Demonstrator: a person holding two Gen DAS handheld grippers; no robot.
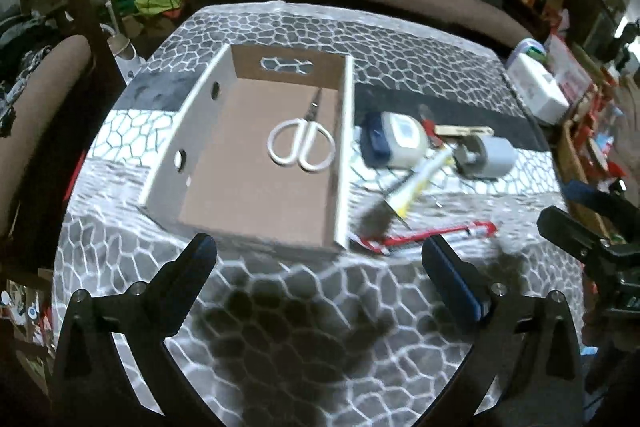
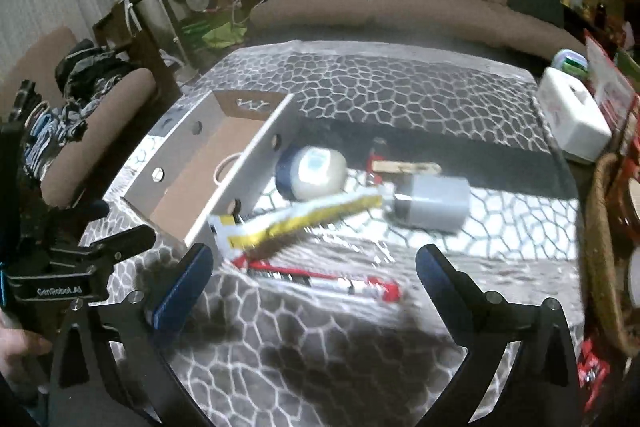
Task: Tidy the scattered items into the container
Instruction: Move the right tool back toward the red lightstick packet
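white lettering reading "genrobot.ai" on the black body of the left gripper (image 2: 92,259), seen left of the right gripper's fingers; other print is too blurred.

My right gripper (image 2: 316,265) hangs wide open above a red-and-white packet (image 2: 320,279); beyond it a yellow-white tube (image 2: 296,217) lies beside the cardboard box (image 2: 256,163).

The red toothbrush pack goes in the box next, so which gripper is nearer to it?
Right. The right gripper opens straight onto the toothbrush pack; the left gripper faces the box, with the pack off to its right.
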